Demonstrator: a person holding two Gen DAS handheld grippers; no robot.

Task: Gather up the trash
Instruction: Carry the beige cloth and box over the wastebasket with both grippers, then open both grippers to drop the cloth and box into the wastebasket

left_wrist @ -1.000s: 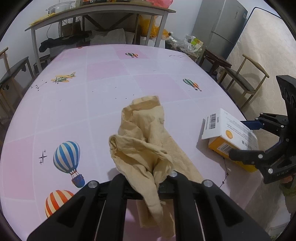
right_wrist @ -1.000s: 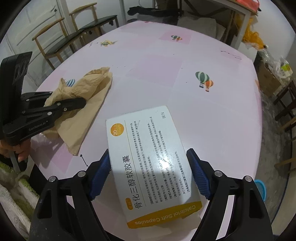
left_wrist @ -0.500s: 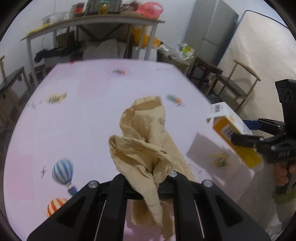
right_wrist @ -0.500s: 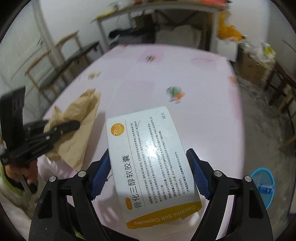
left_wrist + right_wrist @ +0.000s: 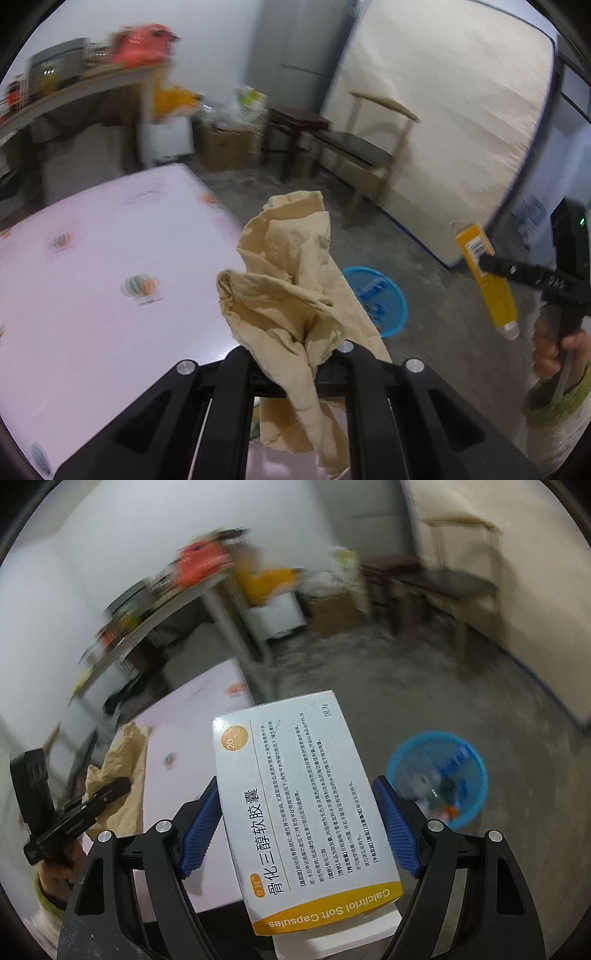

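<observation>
Crumpled tan paper [image 5: 291, 280]; white-and-orange cardboard medicine box [image 5: 299, 797] with black print; pink tablecloth [image 5: 92, 295] patterned with striped balloons; blue plastic basket [image 5: 436, 779].

The basket [image 5: 437, 779] sits on the floor right of the right tongs [image 5: 295, 823]; the tabletop [image 5: 192, 746] lies to their left.

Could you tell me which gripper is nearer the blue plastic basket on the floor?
Right, probably. The right gripper is beside the blue plastic basket; the left gripper is over the table's edge.
</observation>
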